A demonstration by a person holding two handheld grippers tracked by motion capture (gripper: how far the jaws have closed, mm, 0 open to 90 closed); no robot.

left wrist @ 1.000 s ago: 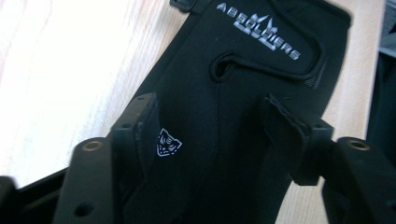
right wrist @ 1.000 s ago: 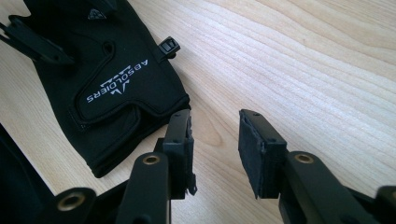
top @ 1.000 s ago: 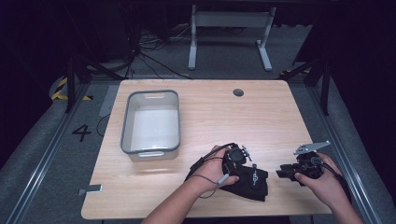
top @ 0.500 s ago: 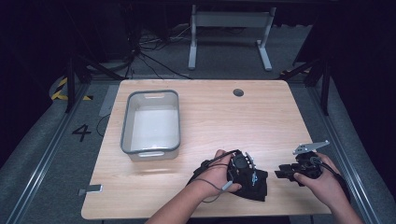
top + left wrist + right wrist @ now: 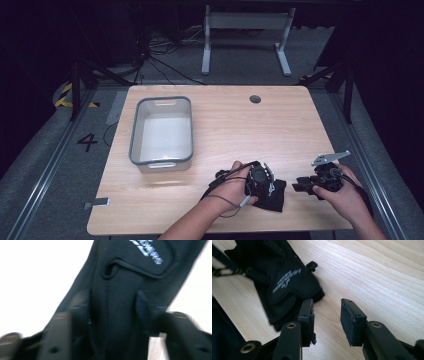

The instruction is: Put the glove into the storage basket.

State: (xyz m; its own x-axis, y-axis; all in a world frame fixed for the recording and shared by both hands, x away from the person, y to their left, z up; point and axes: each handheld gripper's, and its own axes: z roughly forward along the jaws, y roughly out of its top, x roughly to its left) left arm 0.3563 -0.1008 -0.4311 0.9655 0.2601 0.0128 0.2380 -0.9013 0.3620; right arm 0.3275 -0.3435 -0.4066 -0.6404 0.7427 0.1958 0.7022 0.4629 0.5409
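A black glove (image 5: 276, 198) with grey lettering lies flat near the table's front edge, right of the middle. My left gripper (image 5: 265, 184) points down onto it. In the left gripper view, blurred, the glove (image 5: 120, 270) fills the gap between the jaws of the left gripper (image 5: 111, 305), which have just been closing with the fabric between them; they still stand well apart. My right gripper (image 5: 300, 186) rests low, just right of the glove. In the right gripper view my right gripper (image 5: 327, 315) is open over bare wood, its pads (image 5: 348, 320) beside the glove's edge (image 5: 284, 287).
A grey-rimmed white bin (image 5: 162, 161) stands on the left half of the wooden table (image 5: 240, 125), with nothing in it. A round cable hole (image 5: 255, 99) sits near the far edge. A small grey piece (image 5: 99, 203) lies at the front left corner.
My left gripper has come down and slightly right onto the glove, and its jaws now stand closer together. The right hand and gripper have kept still.
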